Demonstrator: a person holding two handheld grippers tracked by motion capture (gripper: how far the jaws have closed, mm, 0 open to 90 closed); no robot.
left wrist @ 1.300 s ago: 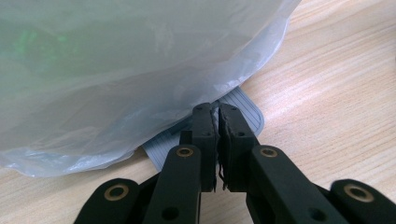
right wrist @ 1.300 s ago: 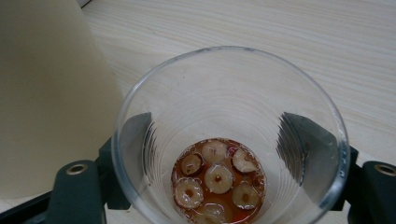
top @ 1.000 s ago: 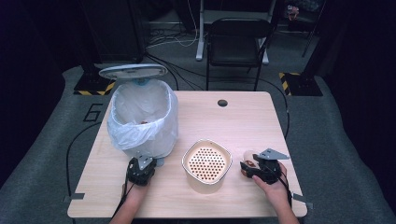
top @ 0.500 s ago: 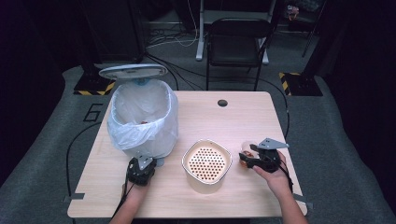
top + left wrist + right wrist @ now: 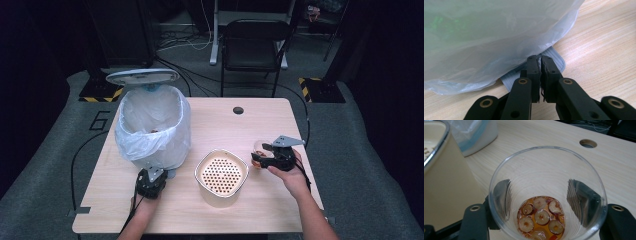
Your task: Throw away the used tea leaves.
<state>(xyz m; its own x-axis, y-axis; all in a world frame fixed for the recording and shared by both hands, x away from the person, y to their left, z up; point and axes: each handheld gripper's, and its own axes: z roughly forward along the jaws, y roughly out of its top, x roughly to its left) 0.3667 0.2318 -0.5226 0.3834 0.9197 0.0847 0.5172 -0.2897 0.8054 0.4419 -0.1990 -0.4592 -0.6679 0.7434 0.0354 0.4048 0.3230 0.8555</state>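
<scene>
Overhead, from the high view: my left gripper (image 5: 151, 181) rested on the wooden table (image 5: 310, 200) at the foot of the bin (image 5: 152, 127), a pedal bin lined with a clear plastic bag, its lid (image 5: 142, 76) raised at the far side. My right gripper (image 5: 265, 157) stood to the right of the cream strainer bowl (image 5: 221, 176), near it but apart, and carried a clear cup (image 5: 260, 148) at its tip. A round cable hole (image 5: 238, 110) lay in the table's far edge, and a black chair (image 5: 254, 44) stood beyond the table.

Left gripper view: my two jaws stood pressed together with nothing visible between them, their tips lying on the ribbed grey pedal (image 5: 554, 60) that projected from beneath the bin. The bag (image 5: 494, 35) bulged over the pedal, just above my tips.

Right gripper view: my fingers (image 5: 501, 197) were clamped on the cup (image 5: 546, 167), one pad on each side of its clear wall. At the cup's bottom lay round reddish fruit slices (image 5: 541, 218) in a little amber liquid. The strainer bowl's cream wall (image 5: 446, 185) stood close at the cup's left, the bin's base (image 5: 477, 135) behind it, the cable hole (image 5: 587, 143) farther off.
</scene>
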